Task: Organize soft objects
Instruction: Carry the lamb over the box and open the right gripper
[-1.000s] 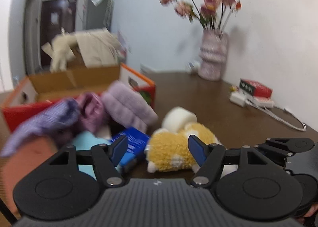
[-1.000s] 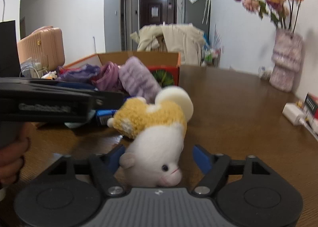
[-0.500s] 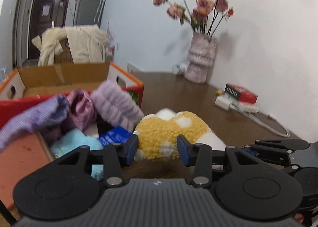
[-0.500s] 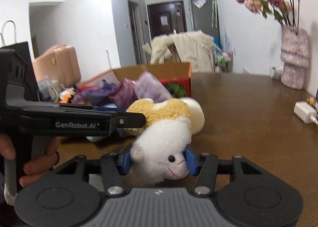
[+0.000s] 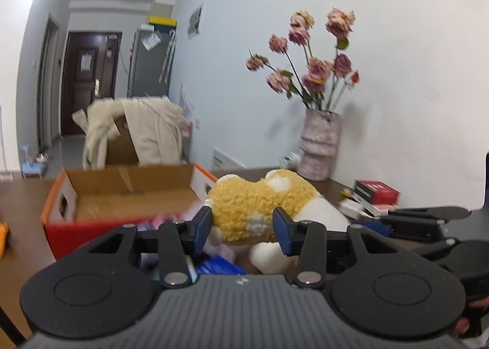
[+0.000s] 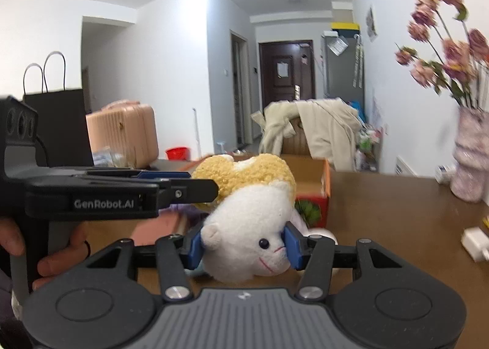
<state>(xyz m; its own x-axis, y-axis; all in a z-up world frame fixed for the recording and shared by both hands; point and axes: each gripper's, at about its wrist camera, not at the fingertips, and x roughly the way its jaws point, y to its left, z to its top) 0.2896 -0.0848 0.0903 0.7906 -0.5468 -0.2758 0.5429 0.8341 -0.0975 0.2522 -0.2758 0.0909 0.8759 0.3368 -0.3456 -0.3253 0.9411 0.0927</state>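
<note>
A plush toy with a yellow fuzzy body (image 5: 259,205) and a white head (image 6: 247,236) is held off the brown table by both grippers. My left gripper (image 5: 243,227) is shut on its yellow body. My right gripper (image 6: 244,246) is shut on its white head. The left gripper also shows from the side in the right wrist view (image 6: 195,187). An open cardboard box with red-orange sides (image 5: 122,193) stands just behind the toy. Purple, pink and blue soft items (image 5: 220,266) lie below the toy, mostly hidden.
A vase of pink flowers (image 5: 319,147) stands at the wall on the right. A red box (image 5: 377,191) and a white charger (image 6: 475,242) lie on the table at the right. A chair draped with a cream coat (image 5: 143,132) stands beyond the table.
Both grippers closed on the plush toy and lifted it off the table. The pile of soft items dropped out of sight below it.
</note>
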